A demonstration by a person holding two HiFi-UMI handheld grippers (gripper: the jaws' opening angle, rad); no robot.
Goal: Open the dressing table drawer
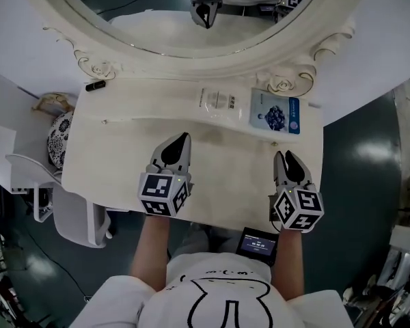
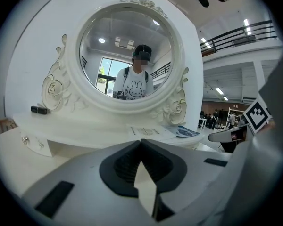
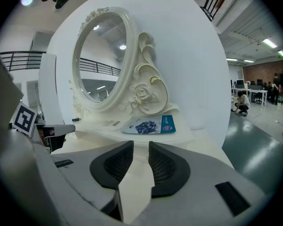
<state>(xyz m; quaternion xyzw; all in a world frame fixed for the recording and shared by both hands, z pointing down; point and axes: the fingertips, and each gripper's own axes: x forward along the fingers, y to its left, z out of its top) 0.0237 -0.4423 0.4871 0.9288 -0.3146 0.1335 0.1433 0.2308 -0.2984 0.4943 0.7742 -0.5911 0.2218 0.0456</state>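
— What fills most of our view?

— The cream-white dressing table. It has a raised shelf along its far side and a lower top nearer to us. Above the shelf stands the oval mirror in its carved, rose-trimmed frame.

— And where are our grippers?

— Both are over the lower top and point toward the mirror. Our left gripper is near the middle, with its jaws brought together and nothing between them. Our right gripper is near the right edge. Its jaws stand a narrow gap apart, and only bare tabletop shows through the gap.

— What lies on the shelf?

— At the right there is a blue-and-white flat packet. Just left of it lies a clear flat packet with dark print. We cannot tell what either one holds.

— Where is the drawer we are to open?

— We make out a small drawer in the front of the raised shelf, at the far left. It has a tiny knob. It is well to the left of both grippers and neither touches it. It looks pushed in, so we see nothing of its inside.

— Anything smaller?

— A small black oblong thing lies at the far left end of the shelf, beside the foot of the mirror frame.
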